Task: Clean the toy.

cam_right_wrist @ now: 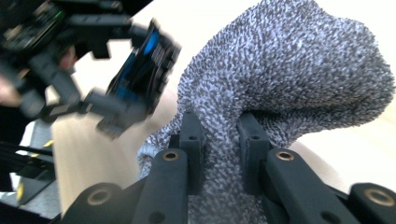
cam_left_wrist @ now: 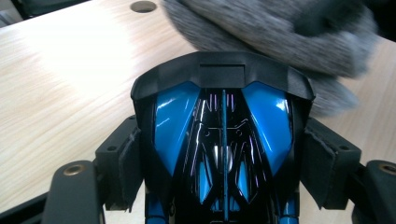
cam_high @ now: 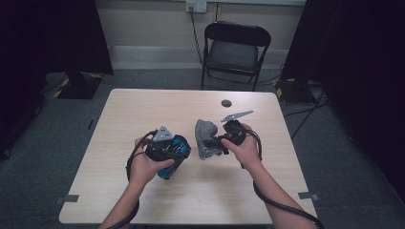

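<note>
We hold two things above the pale wooden counter (cam_high: 143,109), one in each claw. Our left claw (cam_left_wrist: 223,154) grips a glossy blue-and-black moulded plastic object, shaped like a computer mouse or toy car body (cam_left_wrist: 223,140), its jaws standing wide with the pads pressed against both flanks. In the high view that blue object (cam_high: 173,149) sits in the left hand just left of centre. Our right claw (cam_right_wrist: 219,144) is pinched narrow on a fold of a fuzzy grey knitted cloth, possibly a sock or mitt (cam_right_wrist: 289,79), which hangs bunched from the jaws; in the high view the grey cloth (cam_high: 205,136) sits just beside the blue object, between the two hands.

We judge the step in hand to be bringing the cloth up to the blue object, to wipe or cover it. The next move calls for keeping the left grip steady and guiding the cloth onto the object's shiny top without letting the fold slip.
</note>
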{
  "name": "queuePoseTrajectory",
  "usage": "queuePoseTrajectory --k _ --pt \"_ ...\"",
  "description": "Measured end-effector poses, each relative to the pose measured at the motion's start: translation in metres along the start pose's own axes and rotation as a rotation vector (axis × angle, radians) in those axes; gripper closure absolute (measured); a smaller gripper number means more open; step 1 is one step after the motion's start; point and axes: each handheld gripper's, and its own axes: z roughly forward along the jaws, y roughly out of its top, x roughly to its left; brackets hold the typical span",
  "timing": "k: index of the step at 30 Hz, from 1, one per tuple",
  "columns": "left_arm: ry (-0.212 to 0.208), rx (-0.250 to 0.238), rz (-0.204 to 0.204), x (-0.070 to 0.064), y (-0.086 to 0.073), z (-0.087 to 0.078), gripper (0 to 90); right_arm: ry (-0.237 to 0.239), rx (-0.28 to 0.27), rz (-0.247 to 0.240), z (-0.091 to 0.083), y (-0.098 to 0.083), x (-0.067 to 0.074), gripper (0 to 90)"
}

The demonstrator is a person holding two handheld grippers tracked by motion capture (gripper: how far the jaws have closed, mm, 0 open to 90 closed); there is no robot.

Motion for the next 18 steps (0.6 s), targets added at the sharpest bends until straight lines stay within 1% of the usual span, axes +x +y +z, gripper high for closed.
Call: queuePoseTrajectory --k 4,8,10,12,15,18 --pt "-0.021 0.013 0.023 -0.008 0.003 0.004 25.4 -0.017 -0.006 0.006 0.003 0.012 -0.001 76.2" --pt "-0.036 0.015 0.033 -0.013 0.003 0.007 25.4 -0.003 -0.019 0.008 0.006 0.021 0.002 76.2" --pt "-0.043 0.019 0.037 -0.015 0.003 0.009 25.4 -0.003 -0.023 0.008 0.008 0.024 0.004 76.2" --pt "-0.047 0.024 0.037 -0.016 0.002 0.011 25.4 0.010 -0.027 0.008 0.011 0.026 0.007 76.2" --pt "-0.050 0.032 0.038 -0.017 0.001 0.013 25.4 0.035 -0.021 0.007 0.018 0.028 0.012 76.2" --pt "-0.047 0.040 0.040 -0.016 -0.001 0.013 25.4 0.032 -0.010 -0.005 0.024 0.027 0.016 76.2"
